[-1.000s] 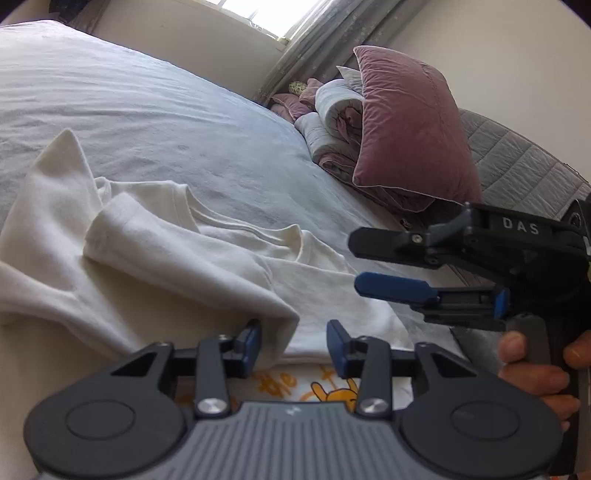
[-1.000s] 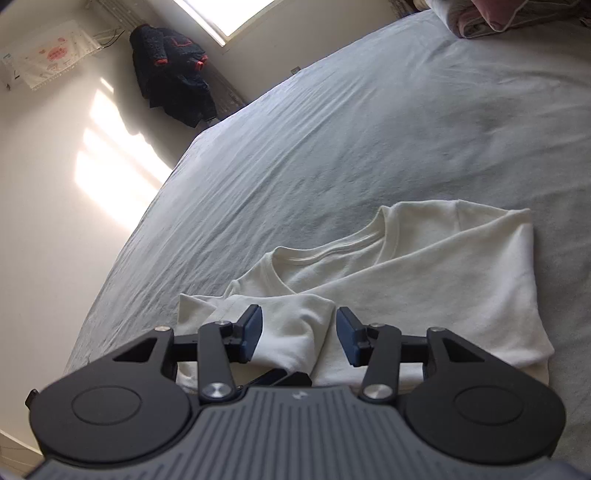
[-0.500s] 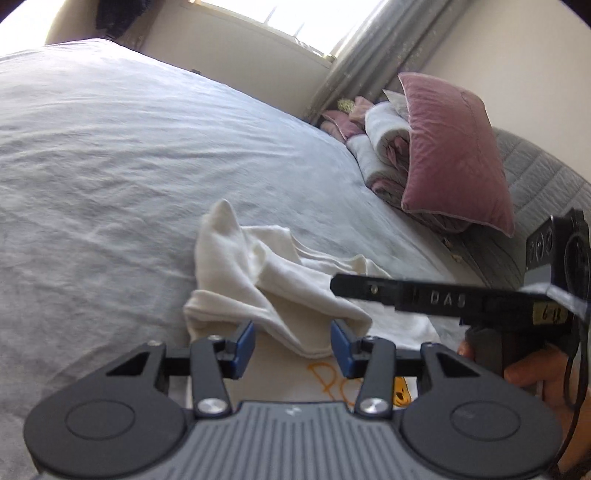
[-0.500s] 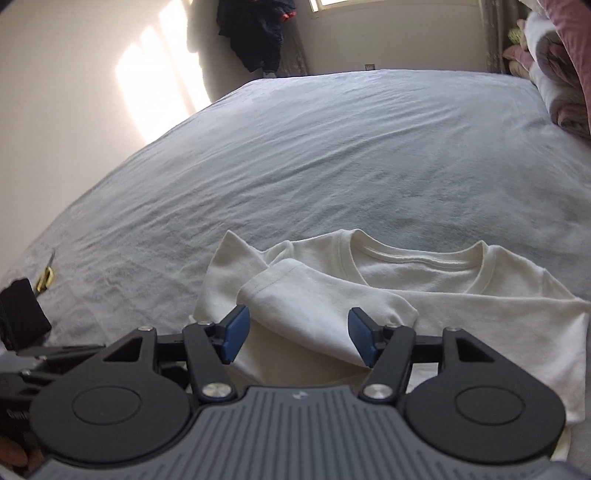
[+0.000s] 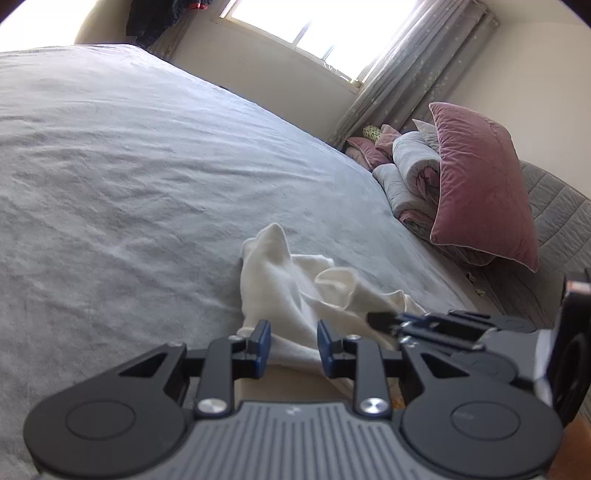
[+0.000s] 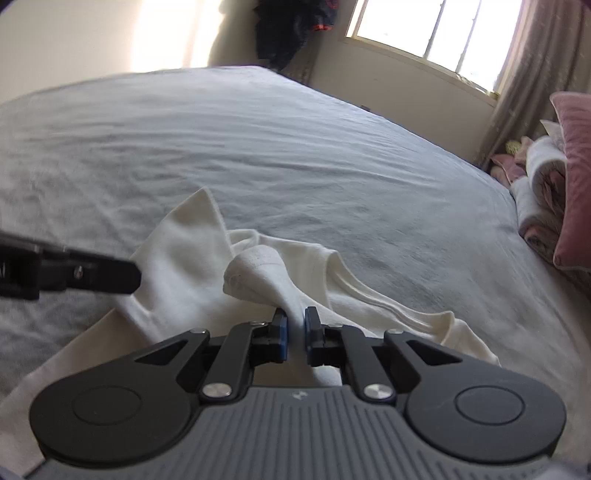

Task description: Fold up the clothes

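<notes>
The cream shirt (image 6: 207,266) lies bunched on the grey bed (image 6: 295,147), so folding looks barely begun: no flat, squared fold shows yet. The right hand-held gripper (image 6: 294,326) is clamped on a gathered sleeve, while the left hand-held gripper (image 5: 292,341) has its jaws apart around a fold of cloth. A pink pillow (image 5: 476,184) and rolled bedding (image 5: 410,177) sit well apart, obstructing nothing.

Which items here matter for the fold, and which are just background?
Job:
- white T-shirt, bunched on the bed
- right claw, shut on a fold of it
- left claw, open, shirt fabric between its fingers

Background:
- grey bedsheet
- pink pillow
- rolled bedding
- curtain
- dark clothes hanging by the window
</notes>
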`<state>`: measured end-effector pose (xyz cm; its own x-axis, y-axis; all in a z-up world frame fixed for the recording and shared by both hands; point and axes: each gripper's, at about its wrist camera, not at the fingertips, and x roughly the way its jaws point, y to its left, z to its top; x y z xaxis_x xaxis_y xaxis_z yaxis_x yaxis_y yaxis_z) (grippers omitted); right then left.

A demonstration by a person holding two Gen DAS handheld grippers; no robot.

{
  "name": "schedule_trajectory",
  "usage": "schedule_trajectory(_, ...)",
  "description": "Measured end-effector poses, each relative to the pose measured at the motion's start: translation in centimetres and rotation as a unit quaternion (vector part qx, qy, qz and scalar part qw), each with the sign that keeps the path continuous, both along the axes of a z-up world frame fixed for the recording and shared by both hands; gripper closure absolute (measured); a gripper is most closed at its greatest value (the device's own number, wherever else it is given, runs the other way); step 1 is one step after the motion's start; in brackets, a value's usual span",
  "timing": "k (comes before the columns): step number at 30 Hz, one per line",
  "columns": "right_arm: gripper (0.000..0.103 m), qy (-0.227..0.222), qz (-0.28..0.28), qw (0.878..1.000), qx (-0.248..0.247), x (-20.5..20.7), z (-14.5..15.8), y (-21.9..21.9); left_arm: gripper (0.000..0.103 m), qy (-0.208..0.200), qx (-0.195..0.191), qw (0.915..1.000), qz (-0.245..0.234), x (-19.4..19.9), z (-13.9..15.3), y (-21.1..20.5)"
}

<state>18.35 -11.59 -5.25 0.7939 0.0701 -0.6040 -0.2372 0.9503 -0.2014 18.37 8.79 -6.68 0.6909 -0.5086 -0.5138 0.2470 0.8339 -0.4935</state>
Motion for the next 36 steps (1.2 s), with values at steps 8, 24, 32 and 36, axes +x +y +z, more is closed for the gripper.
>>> schedule_trajectory(8, 0.097, -0.001, -0.11, 0.984, 0.137, -3.5, 2.2, -11.5, 0.072, 0.033, 0.088, 0.995, -0.034, -0.3, -1.4, -2.0)
schedule_trajectory(24, 0.059, 0.04, -0.115, 0.946, 0.299, -9.3, -1.0, -21.0, 0.056, 0.091, 0.04, 0.9932, -0.06, 2.2, 1.0, 1.2)
schedule_trajectory(32, 0.059, 0.034, -0.152, 0.91, 0.383, -8.0, -1.7, -24.4, 0.058, 0.134, -0.087, 0.9871, 0.013, 7.3, -2.0, 2.6)
schedule_trajectory(36, 0.069, 0.046, -0.162, 0.925, 0.34, -6.4, -2.1, -23.4, 0.061, 0.141, -0.141, 0.9794, 0.033, 8.7, -3.6, 2.4)
